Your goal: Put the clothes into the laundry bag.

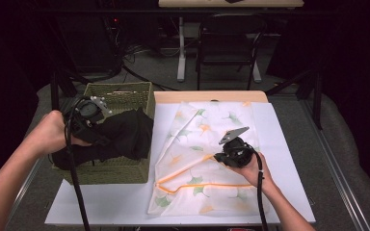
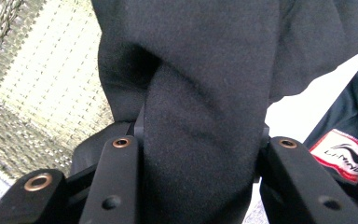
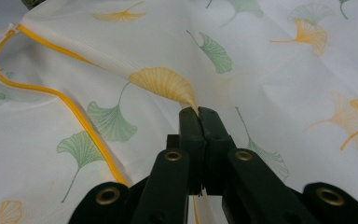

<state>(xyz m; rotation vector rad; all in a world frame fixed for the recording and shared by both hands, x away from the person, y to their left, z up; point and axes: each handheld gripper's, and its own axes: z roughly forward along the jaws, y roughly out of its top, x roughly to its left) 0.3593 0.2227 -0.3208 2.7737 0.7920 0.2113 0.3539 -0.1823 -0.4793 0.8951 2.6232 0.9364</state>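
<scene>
Bright bench under top light, dark room around it

In the high view the light falls from above on the white bench (image 1: 106,202), which looks almost overexposed, while the room behind it sinks into near black with a purple tint at the picture's corners. The whole frame is soft and a little grainy. In the left gripper view the black cloth (image 2: 205,93) in front of the left tool (image 2: 200,140) absorbs the light; its folds are hardly readable, and the white patch to the right of the tool is burnt out. In the right gripper view the printed fabric (image 3: 261,56) beyond the right tool (image 3: 199,112) is evenly lit, with mild shadows in the creases and soft focus at the far edge.
</scene>
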